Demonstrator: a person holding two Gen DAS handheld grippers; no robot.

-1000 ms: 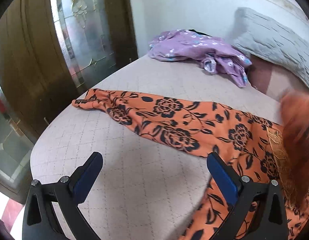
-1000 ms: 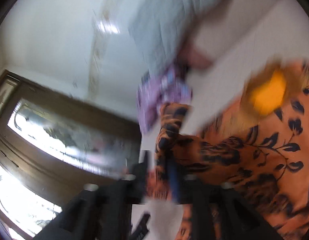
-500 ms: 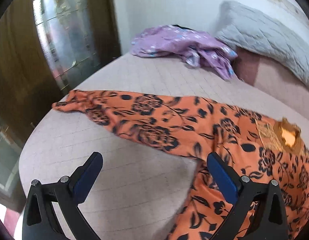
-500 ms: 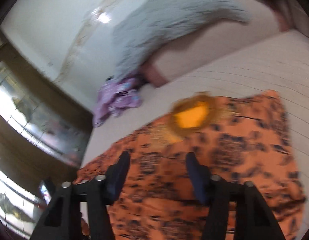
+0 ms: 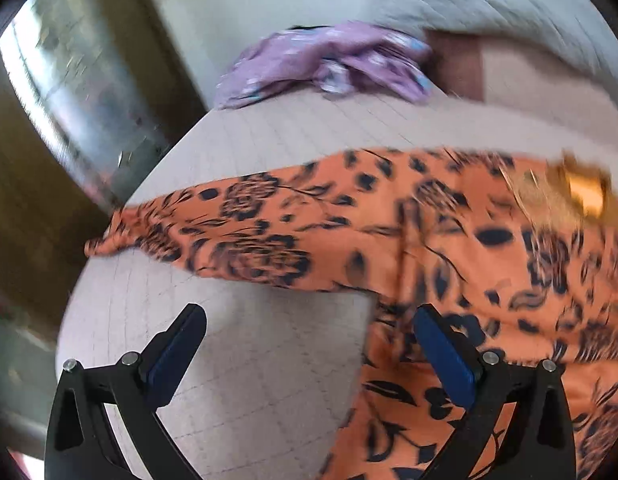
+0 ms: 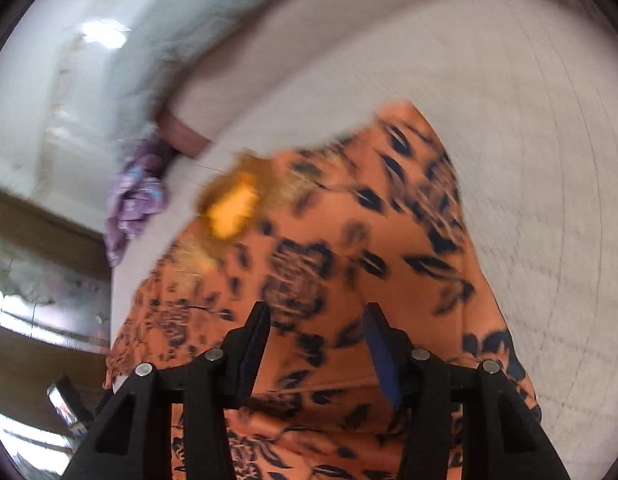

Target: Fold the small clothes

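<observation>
An orange dress with a dark flower print (image 5: 389, 220) lies spread on the bed. One sleeve (image 5: 169, 220) reaches out to the left, and the gold neckline (image 5: 581, 192) is at the right. My left gripper (image 5: 309, 316) is wide open just above the bed, its right finger over the dress's edge and its left finger over bare mattress. In the right wrist view, my right gripper (image 6: 317, 312) hovers over the body of the dress (image 6: 349, 240), below the neckline (image 6: 233, 208). Its jaws are partly open and nothing is pinched between the pads.
A crumpled purple garment (image 5: 329, 68) lies at the far end of the bed, next to a grey pillow (image 5: 489, 4). The quilted mattress (image 5: 269, 380) ends at a rounded edge on the left. A wooden door with a glass panel (image 5: 69, 80) stands beyond it.
The right gripper, which was shut on a fold of the orange dress, has let go and swung over the dress's body, with its jaws narrower than half a second ago. The left gripper has moved lower and closer.
</observation>
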